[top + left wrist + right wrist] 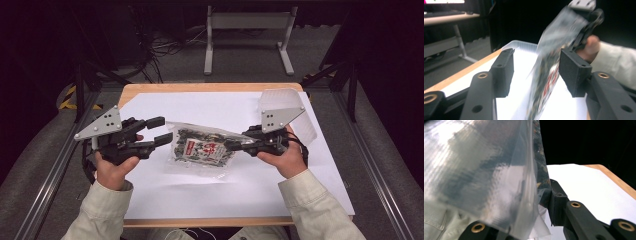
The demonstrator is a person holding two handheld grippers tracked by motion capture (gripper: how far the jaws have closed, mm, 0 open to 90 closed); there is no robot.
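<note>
Your right tongs (231, 146) clamp clear snack bag (202, 149) by its edge above white-covered table (250, 195); your left tongs (161, 131) parted, bag between jaws, unpressed.

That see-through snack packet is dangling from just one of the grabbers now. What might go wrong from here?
The right gripper holds the snack bag by one thin film edge, so it may slip out or tear. The left gripper has its jaws open with the bag between them, so it gives no backup. The hanging bag could swing and drop onto the white sheet.
</note>
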